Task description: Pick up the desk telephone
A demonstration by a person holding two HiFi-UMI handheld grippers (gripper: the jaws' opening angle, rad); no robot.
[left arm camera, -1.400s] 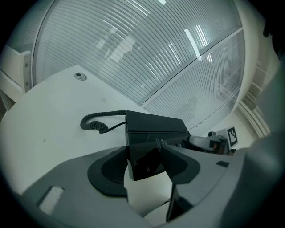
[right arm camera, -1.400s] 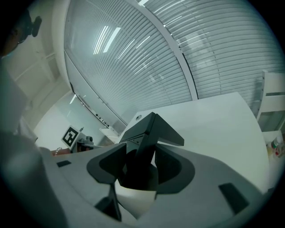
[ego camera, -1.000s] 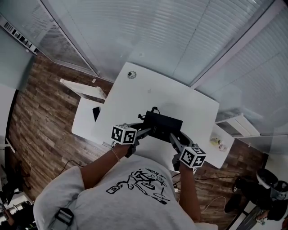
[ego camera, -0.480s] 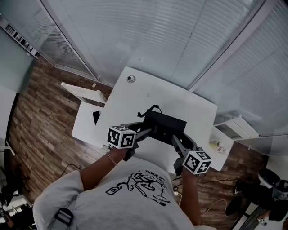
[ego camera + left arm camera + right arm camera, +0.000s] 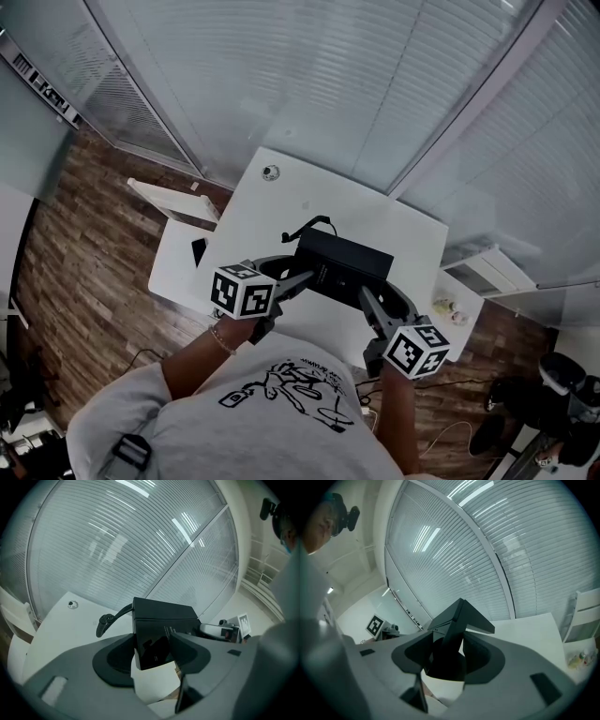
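Head view: desk telephone (image 5: 343, 266) higher above white desk (image 5: 309, 202) than a second ago, cord (image 5: 305, 228) trailing; lift looks nearly done.
Left gripper view: left gripper (image 5: 152, 641) clamped on telephone's end, clear of desk.
Right gripper view: right gripper (image 5: 449, 644) clamped wide on other end. Open air above desk; blinds (image 5: 454, 550) beyond desk's far edge.

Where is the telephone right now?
Head view, centre: the telephone is clamped between the left hand-held gripper and the right hand-held gripper, over the white desk.
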